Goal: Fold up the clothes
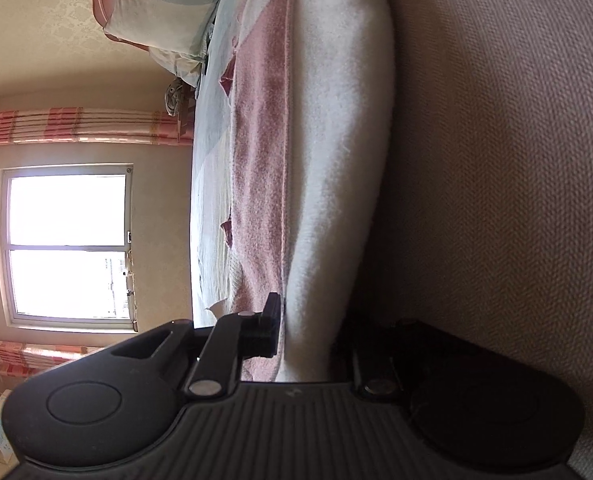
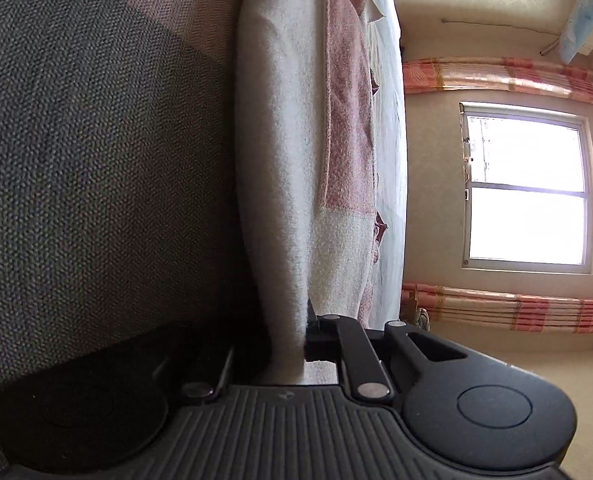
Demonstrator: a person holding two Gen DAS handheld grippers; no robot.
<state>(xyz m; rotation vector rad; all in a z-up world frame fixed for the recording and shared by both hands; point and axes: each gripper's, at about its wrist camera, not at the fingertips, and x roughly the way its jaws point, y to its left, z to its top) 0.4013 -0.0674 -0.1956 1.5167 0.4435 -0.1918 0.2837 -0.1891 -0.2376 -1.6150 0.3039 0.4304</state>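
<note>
1. The left tool (image 1: pixel 296 332) is pinched shut on the near edge of a knitted garment (image 1: pixel 328 160), cream with a pink panel; only 1 finger (image 1: pixel 270 320) shows, the other is hidden behind the cloth.
2. The right tool (image 2: pixel 296 340) is likewise clamped on that same hem; its visible finger (image 2: pixel 316 340) presses against the cream knit, and the far one is lost in shadow.
3. The garment lies along the near edge of the bed (image 1: pixel 212 200), its held edge lifted as a thick fold, the rest resting flat on the pale bedspread.
4. Judging by the fuzzy weave, it is soft, light and stretchy, sagging between the 2 grips. Holding at the hem corners seems best.
5. A grey-brown woven fabric (image 1: pixel 496 160) fills the near side in both views; what it is I cannot tell.
6. Beyond the garment the bedspread runs open toward the far edge; pillows (image 1: pixel 164 4) sit at the head end, so room for laying a fold over looks ample.
</note>
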